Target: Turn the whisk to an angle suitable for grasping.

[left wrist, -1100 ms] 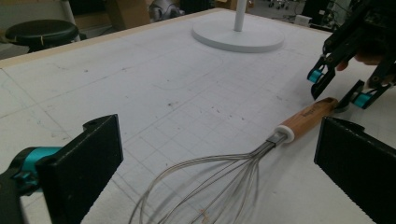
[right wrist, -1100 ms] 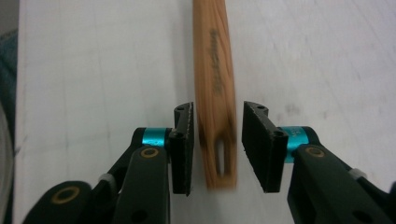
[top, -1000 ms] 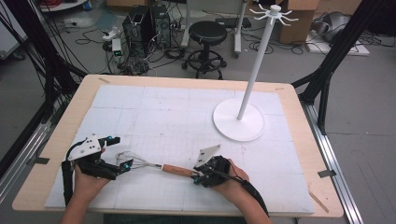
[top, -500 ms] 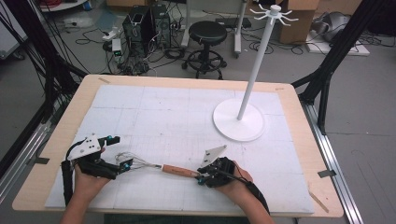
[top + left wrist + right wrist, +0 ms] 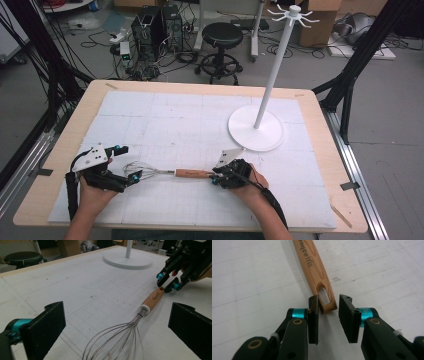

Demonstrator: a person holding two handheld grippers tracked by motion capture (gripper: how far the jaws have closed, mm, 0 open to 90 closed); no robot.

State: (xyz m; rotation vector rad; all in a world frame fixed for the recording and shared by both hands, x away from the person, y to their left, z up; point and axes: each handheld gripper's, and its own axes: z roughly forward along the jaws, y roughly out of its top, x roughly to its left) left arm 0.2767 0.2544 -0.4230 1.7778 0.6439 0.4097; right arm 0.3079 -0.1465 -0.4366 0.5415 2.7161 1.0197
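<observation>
A whisk with a wooden handle (image 5: 192,173) lies flat on the white mat near the front edge, its wire head pointing left. My left gripper (image 5: 128,164) is open, and its jaws stand wide on either side of the wire loops (image 5: 120,337) without touching them. My right gripper (image 5: 215,176) is shut on the slotted end of the handle (image 5: 312,262), with a pad on each side of the tip. In the left gripper view, the right gripper (image 5: 168,283) pinches the far end of the handle (image 5: 152,298).
A white stand with a round base (image 5: 255,129) and a tall pole topped with hooks (image 5: 292,15) rises at the back right of the mat. The wooden table edge (image 5: 320,150) frames the mat. A stool and computer gear sit on the floor beyond.
The right hand has shifted slightly at the handle's end. The left gripper and the whisk stay where they were.
</observation>
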